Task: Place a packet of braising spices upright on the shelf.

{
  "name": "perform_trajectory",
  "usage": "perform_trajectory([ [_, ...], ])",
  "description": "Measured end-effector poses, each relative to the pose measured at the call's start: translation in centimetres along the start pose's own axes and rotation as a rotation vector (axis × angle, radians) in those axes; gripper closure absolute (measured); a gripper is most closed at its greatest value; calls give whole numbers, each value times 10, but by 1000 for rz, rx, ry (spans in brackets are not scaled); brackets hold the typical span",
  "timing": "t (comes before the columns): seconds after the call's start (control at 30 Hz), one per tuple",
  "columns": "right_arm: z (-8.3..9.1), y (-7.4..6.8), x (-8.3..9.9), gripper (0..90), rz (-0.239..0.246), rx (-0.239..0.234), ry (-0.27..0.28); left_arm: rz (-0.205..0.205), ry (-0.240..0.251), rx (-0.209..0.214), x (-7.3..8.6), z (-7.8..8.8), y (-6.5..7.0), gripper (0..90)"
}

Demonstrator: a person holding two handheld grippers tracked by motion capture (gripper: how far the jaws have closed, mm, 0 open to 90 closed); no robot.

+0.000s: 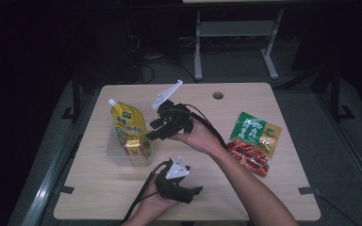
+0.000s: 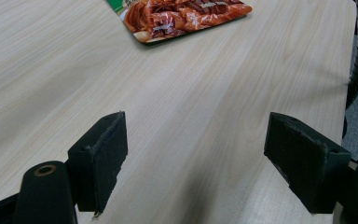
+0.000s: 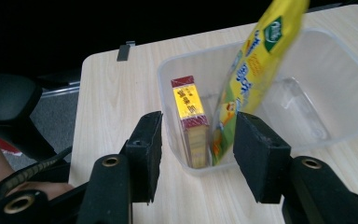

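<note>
Since the right gripper (image 3: 193,154) hangs open and empty over the clear bin (image 3: 307,140), holding box (image 3: 189,119) and yellow pouch (image 1: 126,123), the person should back off toward three o'clock for the red packet (image 1: 253,142); the left gripper (image 2: 196,163) gapes, idle.

Clear plastic tub (image 3: 335,70) holding a yellow pouch (image 3: 256,60) with green logo and white cap, and a yellow box (image 3: 189,109) with dark red ends; green-and-red snack packet (image 1: 254,141); pale wood-grain counter (image 1: 217,197).

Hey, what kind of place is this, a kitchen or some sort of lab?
Likely a lab or test room: a bare wooden table with a cable hole, cables on a dark floor, and staged snack packets.
</note>
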State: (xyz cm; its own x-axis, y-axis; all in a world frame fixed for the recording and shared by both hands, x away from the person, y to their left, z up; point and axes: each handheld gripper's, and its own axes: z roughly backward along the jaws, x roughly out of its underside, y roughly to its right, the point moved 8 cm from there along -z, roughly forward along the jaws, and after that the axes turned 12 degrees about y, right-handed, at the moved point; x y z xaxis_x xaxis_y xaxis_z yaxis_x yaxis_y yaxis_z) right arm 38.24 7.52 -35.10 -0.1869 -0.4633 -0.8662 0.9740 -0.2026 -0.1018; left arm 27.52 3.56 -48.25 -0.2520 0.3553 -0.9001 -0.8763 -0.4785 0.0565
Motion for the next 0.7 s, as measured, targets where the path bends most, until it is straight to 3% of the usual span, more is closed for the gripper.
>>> perform_trajectory([
  [0.17, 17, 5, 5, 495, -27, 25, 9, -8, -10, 1, 0, 1, -2, 219],
  [0.23, 23, 9, 8, 485, -32, 42, 15, -35, -16, 4, 0, 0, -3, 224],
  [0.7, 81, 34, 37, 432, -137, 148, 61, -6, -7, 6, -3, -1, -7, 234],
])
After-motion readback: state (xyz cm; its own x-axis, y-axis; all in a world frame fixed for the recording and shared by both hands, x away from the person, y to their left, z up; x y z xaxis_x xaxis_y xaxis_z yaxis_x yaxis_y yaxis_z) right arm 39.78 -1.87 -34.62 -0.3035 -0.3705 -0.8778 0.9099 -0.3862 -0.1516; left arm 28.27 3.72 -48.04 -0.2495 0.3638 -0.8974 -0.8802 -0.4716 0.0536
